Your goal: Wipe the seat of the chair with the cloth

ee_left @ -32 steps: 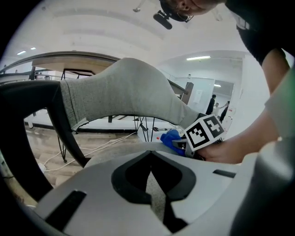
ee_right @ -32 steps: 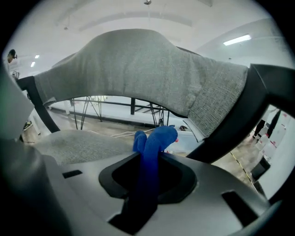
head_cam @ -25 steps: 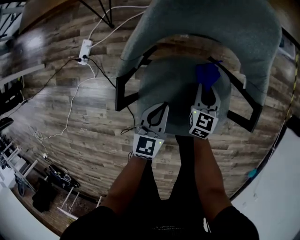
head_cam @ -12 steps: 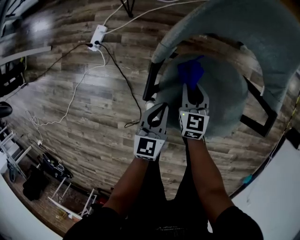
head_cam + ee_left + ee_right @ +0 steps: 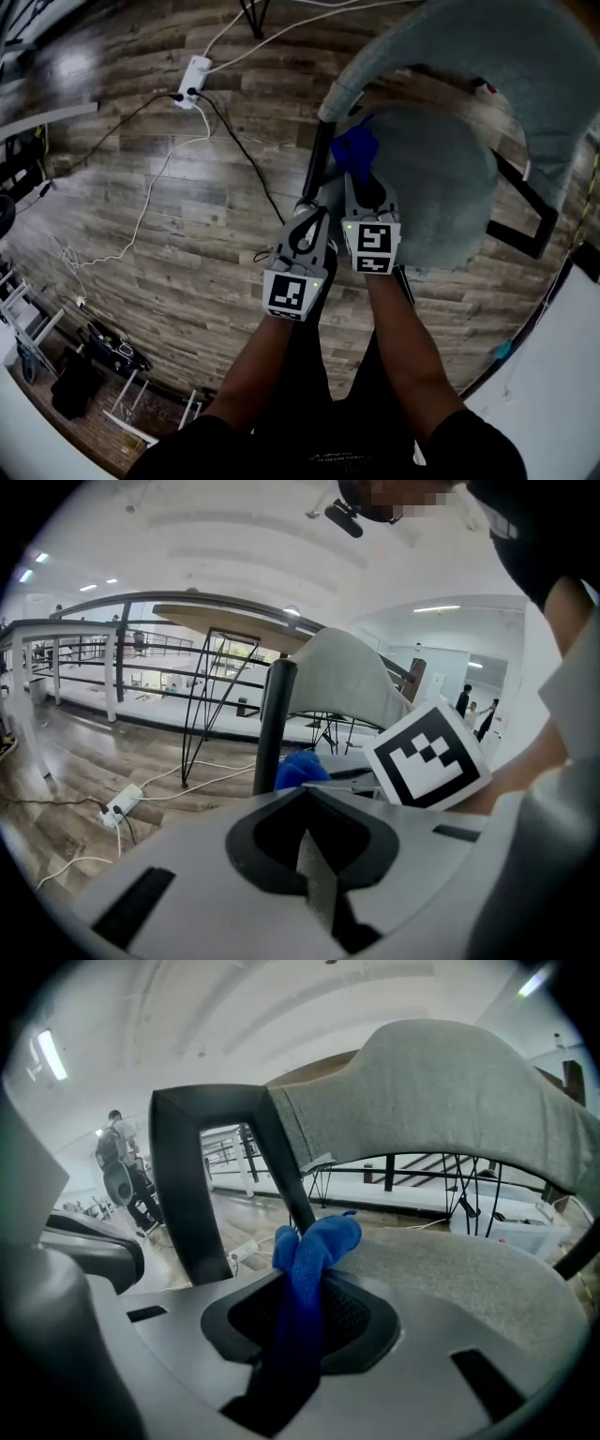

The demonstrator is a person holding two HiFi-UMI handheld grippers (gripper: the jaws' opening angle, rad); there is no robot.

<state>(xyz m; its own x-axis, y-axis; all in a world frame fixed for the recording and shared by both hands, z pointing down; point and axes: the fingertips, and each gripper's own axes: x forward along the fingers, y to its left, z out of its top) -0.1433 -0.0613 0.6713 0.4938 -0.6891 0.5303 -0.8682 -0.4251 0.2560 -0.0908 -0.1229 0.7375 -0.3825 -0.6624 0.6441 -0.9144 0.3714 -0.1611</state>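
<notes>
The right gripper (image 5: 361, 183) pinches the cloth (image 5: 353, 148) at the left edge of the seat (image 5: 441, 178), near the black post (image 5: 317, 161). The left gripper (image 5: 312, 217) (jaws together, empty) hangs just beside it, off the seat edge over open floor (image 5: 141, 234).

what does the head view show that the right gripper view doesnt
Head view only: the person's arms and the marker cube on the right gripper. Right gripper view only: that gripper shut on the cloth, seen up close, and a distant person. Both: the blue cloth, the grey seat and the chair's black frame.
</notes>
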